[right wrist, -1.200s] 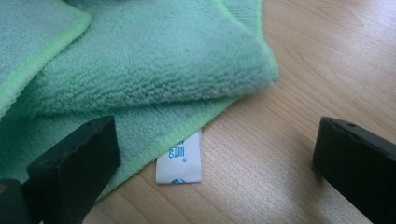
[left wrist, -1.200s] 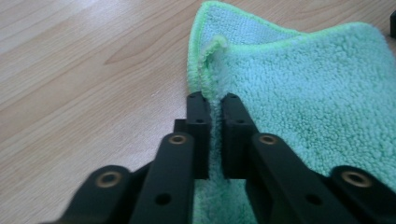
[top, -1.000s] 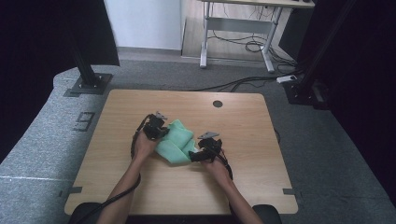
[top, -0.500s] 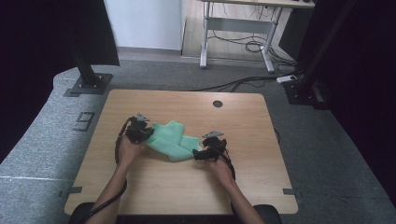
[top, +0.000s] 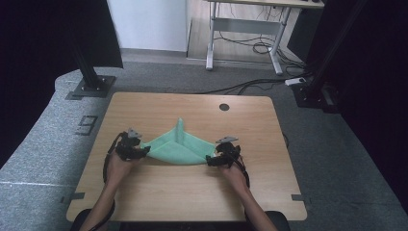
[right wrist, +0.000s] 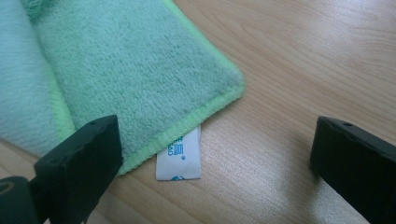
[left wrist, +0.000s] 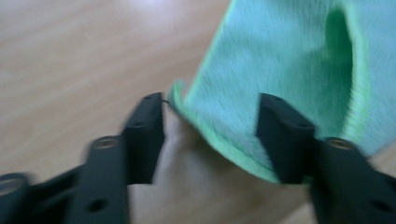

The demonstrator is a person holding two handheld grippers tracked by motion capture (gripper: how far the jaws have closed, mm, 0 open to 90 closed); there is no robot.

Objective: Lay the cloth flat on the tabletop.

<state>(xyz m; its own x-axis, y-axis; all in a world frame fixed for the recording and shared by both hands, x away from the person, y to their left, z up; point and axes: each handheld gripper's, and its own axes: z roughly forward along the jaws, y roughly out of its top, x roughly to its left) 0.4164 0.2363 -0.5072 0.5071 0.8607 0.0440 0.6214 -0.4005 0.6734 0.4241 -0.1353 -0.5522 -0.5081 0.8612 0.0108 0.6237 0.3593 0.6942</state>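
Note:
A green microfibre cloth (top: 180,147) lies spread in a wide fan on the wooden table (top: 192,192), with a fold ridge running toward the far side. My left gripper (top: 143,151) is at the cloth's left corner. In the left gripper view its jaws (left wrist: 210,107) have just been opening; the cloth corner (left wrist: 261,70) sits loose between them, unpinched. My right gripper (top: 210,161) is at the right corner. Its jaws (right wrist: 215,126) stand wide open around the flat-lying corner (right wrist: 140,79) and its white label (right wrist: 180,158).
A round cable hole (top: 224,107) is in the table's far edge area. Bare wood lies in front of the cloth, where the person's forearms come in. Black stand feet (top: 91,86) and a desk frame (top: 245,33) stand on the floor beyond.
The left gripper moved left, drawing the bunched cloth out into a wide spread, and its jaws opened off the corner. The right gripper shifted slightly right.

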